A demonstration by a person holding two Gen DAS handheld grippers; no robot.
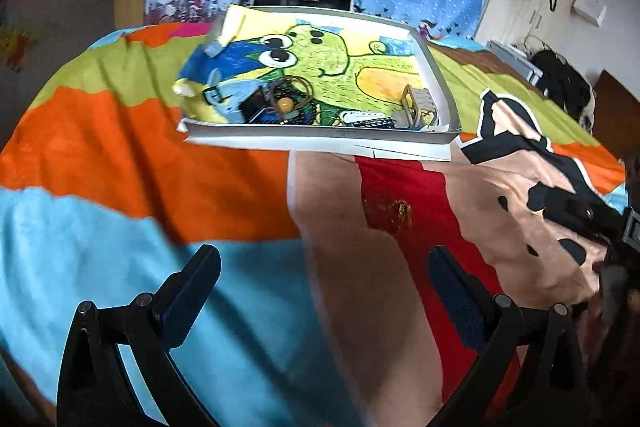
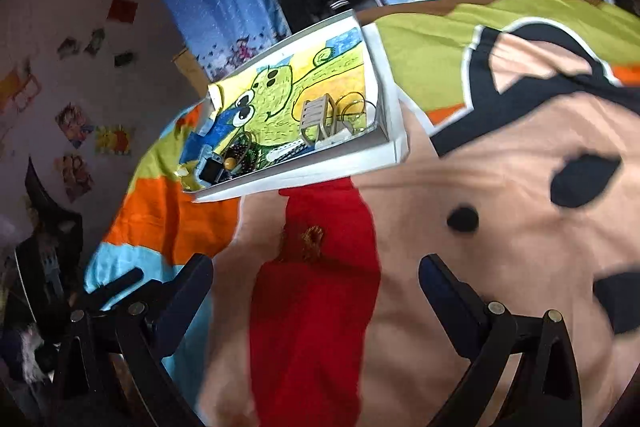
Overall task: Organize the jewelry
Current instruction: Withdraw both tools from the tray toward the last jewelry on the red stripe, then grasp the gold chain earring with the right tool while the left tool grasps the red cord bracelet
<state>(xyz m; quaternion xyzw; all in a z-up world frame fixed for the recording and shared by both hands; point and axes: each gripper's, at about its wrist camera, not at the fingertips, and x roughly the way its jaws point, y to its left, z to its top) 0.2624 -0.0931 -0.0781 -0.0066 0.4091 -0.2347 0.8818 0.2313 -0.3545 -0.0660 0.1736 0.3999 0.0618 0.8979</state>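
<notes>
The gold trinket point(image 2: 311, 237) on the red cloth point(image 2: 316, 307) is seen just ahead, between the right claw's point(image 2: 316, 275) spread, empty jaws; the left claw point(image 1: 324, 267) is likewise spread and empty.

What I can't make out from my two claws

The small pieces heaped at the near edge of the tray point(image 1: 320, 135) overlap one another, and the tray's front wall hides their lower parts; in the right wrist view the same heap point(image 2: 240, 157) is too small and smeared to tell apart. The gold mark on the red cloth point(image 1: 394, 213) is blurred, so I cannot read its shape. My left gripper point(image 1: 324, 267) and right gripper point(image 2: 316, 275) are both cut off by the bottom edge, showing only fingers and linkages. The dark shape at the far right point(image 1: 624, 247) is cropped and unclear.
</notes>
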